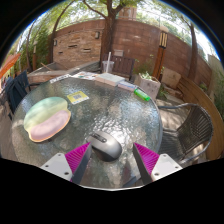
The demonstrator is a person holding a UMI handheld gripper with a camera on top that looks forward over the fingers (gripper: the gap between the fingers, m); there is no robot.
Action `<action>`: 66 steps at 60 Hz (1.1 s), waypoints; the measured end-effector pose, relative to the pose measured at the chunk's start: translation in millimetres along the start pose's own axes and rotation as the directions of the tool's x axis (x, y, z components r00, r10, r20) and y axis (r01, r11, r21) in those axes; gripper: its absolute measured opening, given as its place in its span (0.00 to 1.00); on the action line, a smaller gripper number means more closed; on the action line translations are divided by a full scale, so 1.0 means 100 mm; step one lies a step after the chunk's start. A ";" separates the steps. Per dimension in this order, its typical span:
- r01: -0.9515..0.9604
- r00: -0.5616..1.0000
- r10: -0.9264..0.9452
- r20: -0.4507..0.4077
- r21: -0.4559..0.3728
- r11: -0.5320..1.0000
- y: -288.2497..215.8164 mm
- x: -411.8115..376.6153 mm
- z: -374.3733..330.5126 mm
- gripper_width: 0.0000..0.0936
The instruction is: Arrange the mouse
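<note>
Grey mouse (105, 146) on glass table (120, 115), between parted jaws.

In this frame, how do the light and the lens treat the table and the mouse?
Gripper view: daylight under trees, dappled shade and pale reflections across the glass table; strong wide-angle bending curves the brick wall and the table rim; the grey mouse stands between the open gripper fingers, evenly lit and reasonably sharp.
</note>
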State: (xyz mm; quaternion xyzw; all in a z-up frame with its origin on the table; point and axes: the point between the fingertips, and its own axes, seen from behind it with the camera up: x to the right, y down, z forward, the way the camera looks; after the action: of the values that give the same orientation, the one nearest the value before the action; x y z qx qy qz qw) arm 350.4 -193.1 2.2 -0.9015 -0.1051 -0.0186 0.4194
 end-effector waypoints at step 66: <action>-0.233 0.936 0.309 -0.170 0.361 0.903 -2.42 -0.50 -0.70 0.36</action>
State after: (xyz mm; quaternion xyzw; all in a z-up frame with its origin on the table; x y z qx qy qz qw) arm 255.4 -103.0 223.5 -0.8150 0.0679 -0.0426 0.5740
